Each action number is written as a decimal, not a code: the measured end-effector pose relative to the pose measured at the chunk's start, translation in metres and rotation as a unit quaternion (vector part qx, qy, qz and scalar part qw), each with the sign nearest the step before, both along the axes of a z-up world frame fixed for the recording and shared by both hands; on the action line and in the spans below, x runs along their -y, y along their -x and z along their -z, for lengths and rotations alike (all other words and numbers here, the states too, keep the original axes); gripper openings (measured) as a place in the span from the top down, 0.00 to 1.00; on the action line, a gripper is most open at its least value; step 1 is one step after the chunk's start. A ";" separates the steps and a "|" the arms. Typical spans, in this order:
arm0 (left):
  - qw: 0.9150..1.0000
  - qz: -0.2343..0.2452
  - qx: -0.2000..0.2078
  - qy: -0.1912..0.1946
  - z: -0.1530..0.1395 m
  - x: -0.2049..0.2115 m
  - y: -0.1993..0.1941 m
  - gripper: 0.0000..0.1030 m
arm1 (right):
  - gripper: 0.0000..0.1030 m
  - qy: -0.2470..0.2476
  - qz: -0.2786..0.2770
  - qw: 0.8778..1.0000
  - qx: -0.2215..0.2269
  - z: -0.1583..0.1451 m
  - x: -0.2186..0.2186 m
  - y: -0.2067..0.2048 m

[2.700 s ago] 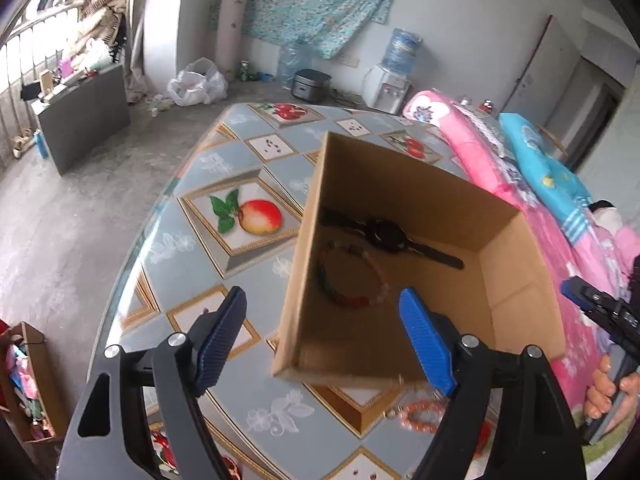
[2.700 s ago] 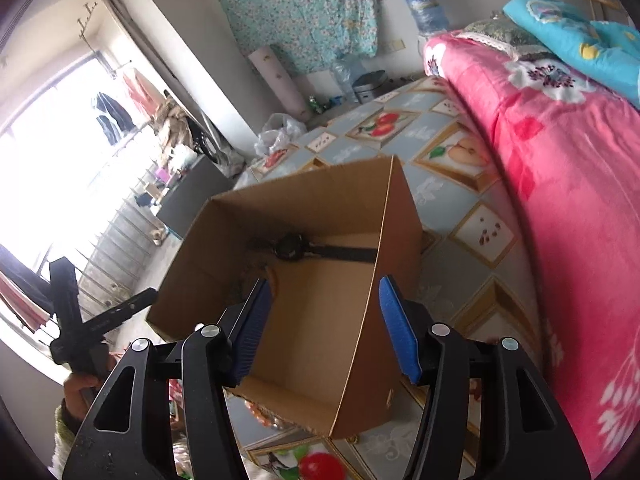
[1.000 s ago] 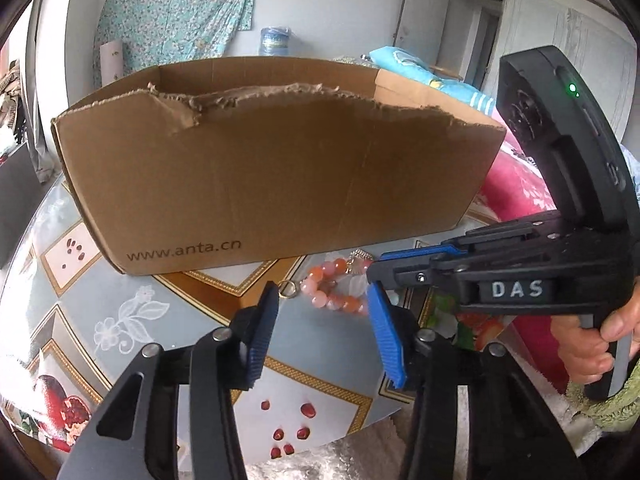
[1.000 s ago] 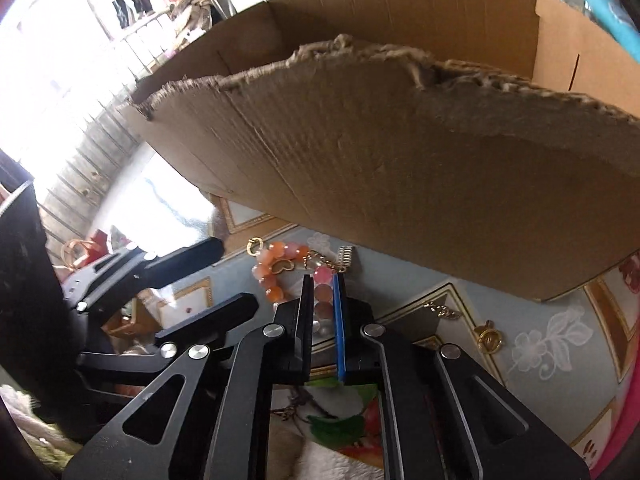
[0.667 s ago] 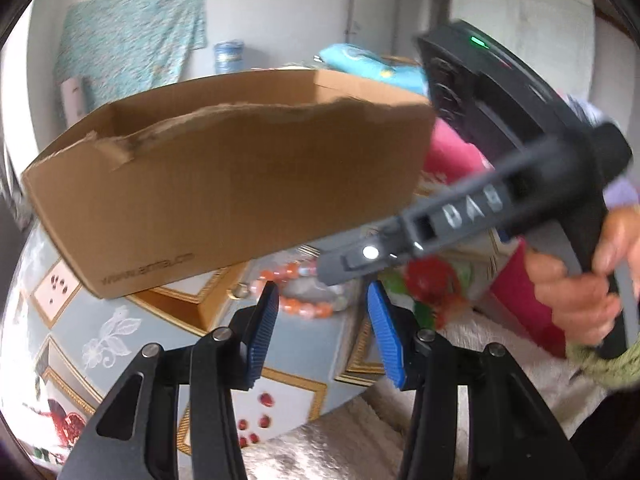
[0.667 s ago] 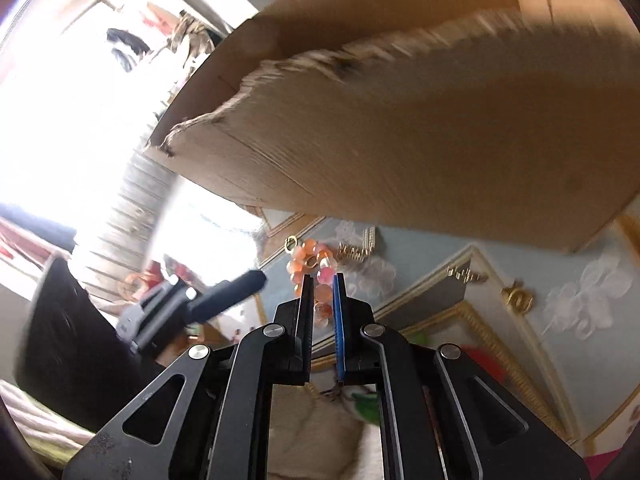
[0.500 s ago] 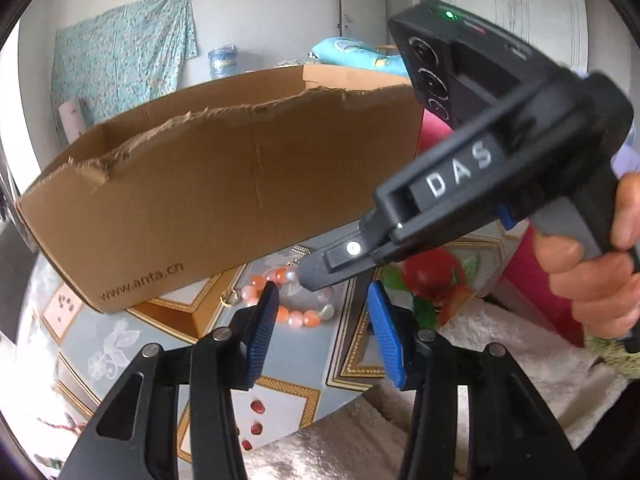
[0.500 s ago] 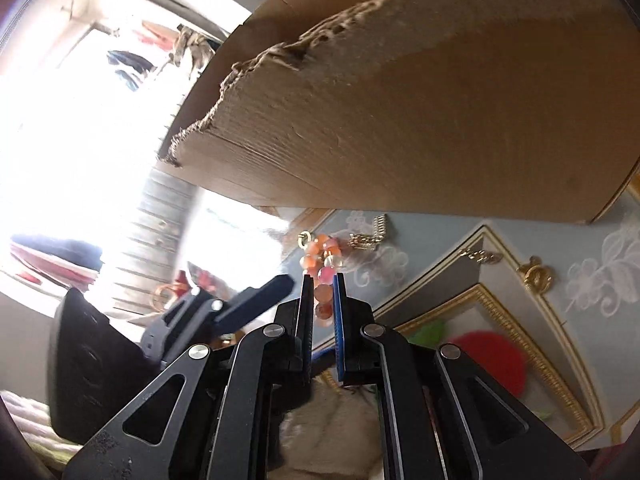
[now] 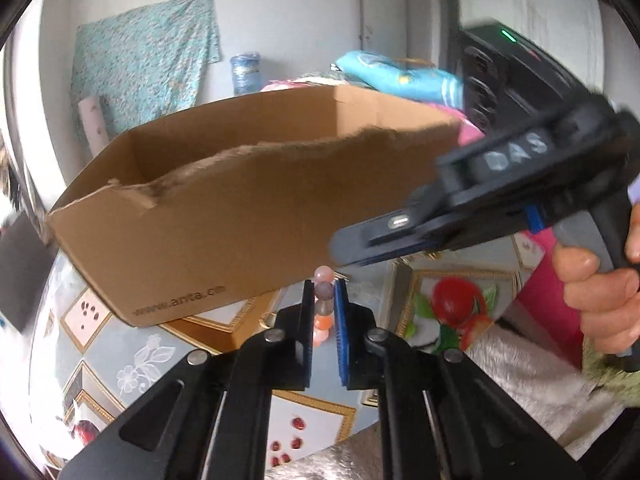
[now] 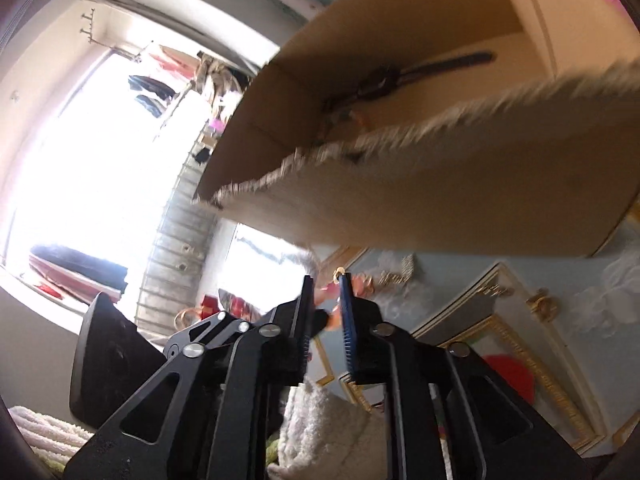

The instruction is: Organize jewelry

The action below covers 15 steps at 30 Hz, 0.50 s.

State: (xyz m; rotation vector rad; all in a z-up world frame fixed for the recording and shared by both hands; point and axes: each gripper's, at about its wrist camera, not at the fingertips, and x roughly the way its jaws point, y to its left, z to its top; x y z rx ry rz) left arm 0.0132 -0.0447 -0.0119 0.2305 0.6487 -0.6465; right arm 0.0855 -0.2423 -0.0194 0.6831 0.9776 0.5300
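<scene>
Handover in progress at the near edge of the table (image 9: 132, 364), just in front of the torn cardboard box (image 9: 248, 216).

Left gripper (image 9: 325, 312): jaws have just been closing and now stand clamped on the bead bracelet (image 9: 323, 308). Pink and orange beads stack in a short column between the pads; one bead shows above the fingertips.

Right gripper (image 10: 325, 304): jaws have just been opening. They stand a little apart, and the pads no longer seem to press anything. A blurred bit of the bracelet with its gold ring (image 10: 340, 271) sits near the tips. In the left wrist view the same gripper crosses from the right, held in a person's hand (image 9: 600, 296), its tip just above the clamped beads.

Box: open top, ragged near wall. Inside, a black watch (image 10: 384, 80) lies on the floor; something beaded near it is too blurred to name.

Other jewellery on the table: a gold chain (image 10: 396, 276) just in front of the box, a small gold earring (image 10: 542, 304) further right.

Handling judgement: the bracelet is light, limp and strung, so it will drape and swing from whichever beads are pinched. The beads are round, hard and probably slick, so a grip across one bead's middle is likelier to hold than one on its shoulder. Little risk of breakage, though the string could snag on the box's torn edge when lifted over.
</scene>
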 end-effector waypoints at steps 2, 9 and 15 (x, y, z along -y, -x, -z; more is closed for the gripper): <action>0.999 -0.014 -0.019 0.037 -0.005 -0.016 -0.006 0.91 | 0.81 0.002 0.009 1.000 0.003 -0.003 0.012 0.003; 0.963 -0.080 -0.155 0.208 0.007 -0.089 -0.046 0.91 | 0.81 0.006 0.028 1.000 -0.007 0.017 -0.001 0.009; 0.936 -0.137 -0.224 0.233 0.035 -0.127 -0.070 0.91 | 0.81 0.016 0.026 0.999 -0.011 0.011 -0.012 0.000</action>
